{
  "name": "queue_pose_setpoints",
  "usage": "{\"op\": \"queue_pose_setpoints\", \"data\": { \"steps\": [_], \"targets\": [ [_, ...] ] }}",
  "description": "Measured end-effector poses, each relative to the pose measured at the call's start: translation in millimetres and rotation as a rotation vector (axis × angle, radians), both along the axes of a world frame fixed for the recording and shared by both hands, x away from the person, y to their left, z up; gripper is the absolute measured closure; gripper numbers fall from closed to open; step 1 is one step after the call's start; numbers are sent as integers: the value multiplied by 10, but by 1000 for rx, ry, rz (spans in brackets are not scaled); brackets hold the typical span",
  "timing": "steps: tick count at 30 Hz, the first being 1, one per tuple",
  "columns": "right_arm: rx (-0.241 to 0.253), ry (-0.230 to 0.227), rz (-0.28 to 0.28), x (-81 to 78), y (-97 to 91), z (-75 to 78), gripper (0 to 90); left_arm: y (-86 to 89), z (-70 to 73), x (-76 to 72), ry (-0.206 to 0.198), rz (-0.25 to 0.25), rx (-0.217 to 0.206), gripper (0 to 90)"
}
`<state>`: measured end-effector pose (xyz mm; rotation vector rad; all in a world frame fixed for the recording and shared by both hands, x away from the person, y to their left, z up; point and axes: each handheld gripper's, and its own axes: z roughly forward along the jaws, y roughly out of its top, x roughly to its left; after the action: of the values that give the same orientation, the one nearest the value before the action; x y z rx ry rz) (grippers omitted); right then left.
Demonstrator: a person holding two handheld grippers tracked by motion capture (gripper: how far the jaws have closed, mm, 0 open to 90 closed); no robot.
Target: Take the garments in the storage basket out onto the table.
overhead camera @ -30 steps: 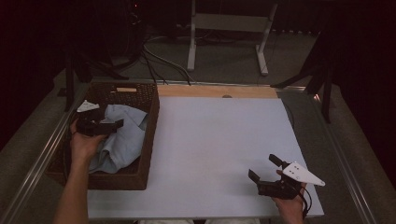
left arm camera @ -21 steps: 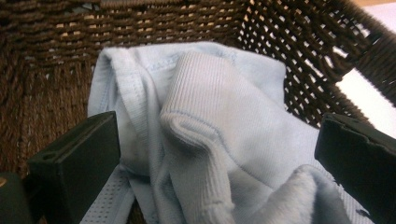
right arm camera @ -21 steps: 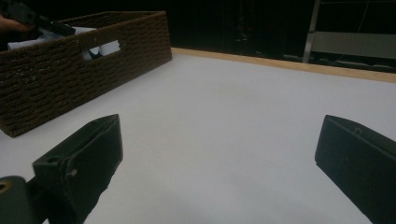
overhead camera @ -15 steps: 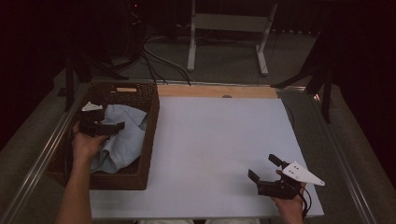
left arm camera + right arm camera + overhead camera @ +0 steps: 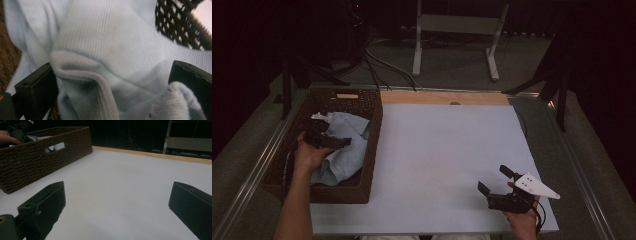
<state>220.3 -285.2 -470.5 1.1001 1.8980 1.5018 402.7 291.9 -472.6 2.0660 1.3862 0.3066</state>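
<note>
A light blue ribbed cloth [image 5: 348, 156] lies crumpled in a brown woven basket [image 5: 376, 131] at the table's left. My left gripper [image 5: 342, 142] is down inside the basket, on top of the cloth. In the left gripper view the cloth [image 5: 105, 45] bulges between the widely spread jaws of my left gripper [image 5: 112, 97], which is open, and its folds touch both. My right gripper [image 5: 495, 180] rests open near the front right corner of the white table top [image 5: 442, 145]. Nothing lies between the jaws of my right gripper [image 5: 117, 205].
In the right gripper view the basket [image 5: 50, 155] stands far left, with the other hand [image 5: 7, 137] over it. A wooden strip [image 5: 447, 97] borders the table's far edge. Beyond it are cables and a white stand [image 5: 457, 25] on the floor.
My left gripper has sunk a little lower and nearer onto the cloth in the basket. The right gripper has stayed where it was.
</note>
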Motion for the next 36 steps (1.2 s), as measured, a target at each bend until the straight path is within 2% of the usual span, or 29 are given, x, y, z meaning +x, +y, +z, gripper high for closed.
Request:
{"op": "queue_pose_setpoints", "data": {
  "steps": [2,12,17,19,21,23,25,27,29,31,36],
  "targets": [
    [1,-1,0,-1,-3,1,11,-13,-12,2,10,-5,1,19],
    [8,-5,-1,-3,-10,5,11,-65,-23,5,19,0,59,19],
    [11,-5,0,-4,-18,8,11,-94,-30,16,47,10,79,21],
    [13,-5,-1,-4,-20,8,11,-94,-36,19,82,11,79,25],
    [13,-4,-1,-3,-20,8,11,-92,-35,18,108,-2,71,90],
    [11,-3,-1,-4,-17,7,11,-89,-25,18,136,-15,75,203],
    [11,-3,0,-2,-14,6,11,-82,-17,18,165,-28,71,396],
    [10,-4,-1,-2,-12,6,11,-88,-2,16,190,-56,96,673],
    [10,-3,-1,-4,-17,7,12,-92,20,10,188,-81,100,804],
    [12,-3,-4,-4,-22,8,12,-95,42,3,178,-89,103,831],
    [16,-3,-8,-6,-32,10,12,-91,116,-33,134,-96,66,841]
  ]
}}
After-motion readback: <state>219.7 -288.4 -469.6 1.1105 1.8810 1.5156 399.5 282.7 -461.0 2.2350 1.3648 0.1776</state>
